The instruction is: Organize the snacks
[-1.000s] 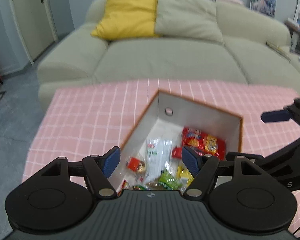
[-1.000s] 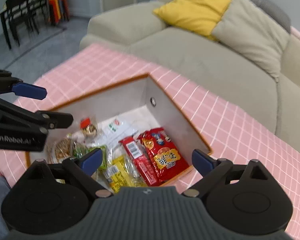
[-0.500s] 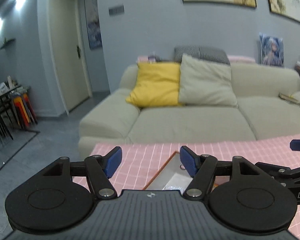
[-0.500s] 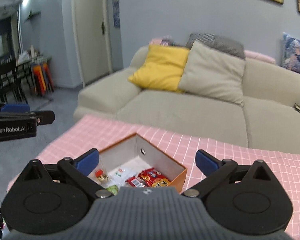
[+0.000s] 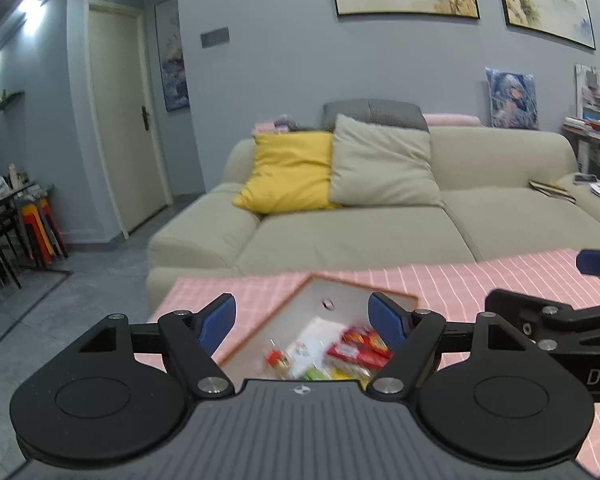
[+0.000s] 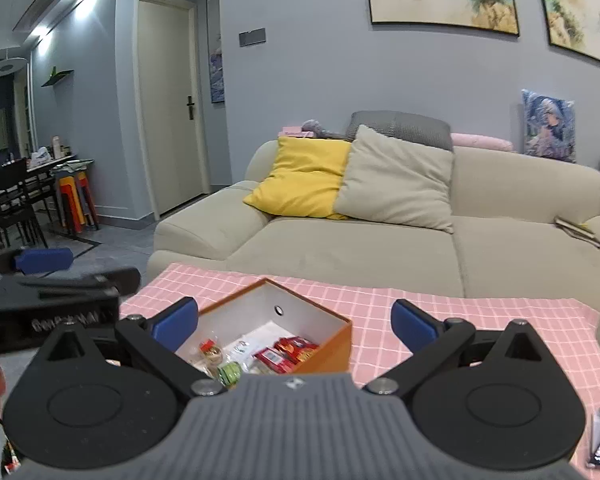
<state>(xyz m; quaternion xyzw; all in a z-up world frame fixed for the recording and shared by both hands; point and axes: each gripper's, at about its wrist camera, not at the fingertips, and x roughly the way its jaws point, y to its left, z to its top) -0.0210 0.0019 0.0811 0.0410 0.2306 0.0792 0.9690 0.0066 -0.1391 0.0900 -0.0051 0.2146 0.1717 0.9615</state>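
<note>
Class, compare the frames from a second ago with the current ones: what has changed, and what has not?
Both grippers pulled up and back from the box; the snacks now look smaller. The left gripper, its jaws opening, and the right gripper hold nothing. Box, snacks and tablecloth stayed put.

Both tools look alike: the left gripper (image 5: 302, 316) and right gripper (image 6: 294, 320) have black linkage arms, blue pads at ten and two o'clock, silver pivot screws, round black discs and a ribbed grey housing.
</note>
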